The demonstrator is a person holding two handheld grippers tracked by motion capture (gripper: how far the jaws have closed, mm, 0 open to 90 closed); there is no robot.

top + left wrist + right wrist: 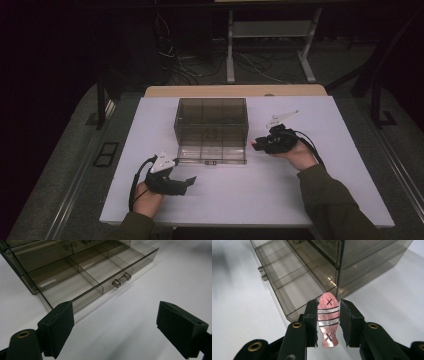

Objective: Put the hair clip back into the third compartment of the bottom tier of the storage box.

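the pink fish-shaped piece (327, 321) sits clamped in the right tool (328, 323), long axis along the jaws, nose toward the pulled-out drawer (287, 287) of the smoky plastic box (211, 122) just ahead. the left tool (115, 330) gapes wide and holds nothing, over the desk (240, 195).

Black tools (187, 184) — olive sleeves (332, 205), seemingly.

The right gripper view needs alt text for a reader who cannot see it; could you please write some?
The right gripper pinches a pink fish-shaped piece, marked with silver stripes and two black crosses, between its black fingers. Just beyond it stands a smoky clear plastic drawer box on a white table, its bottom drawer pulled open and showing bare compartments.
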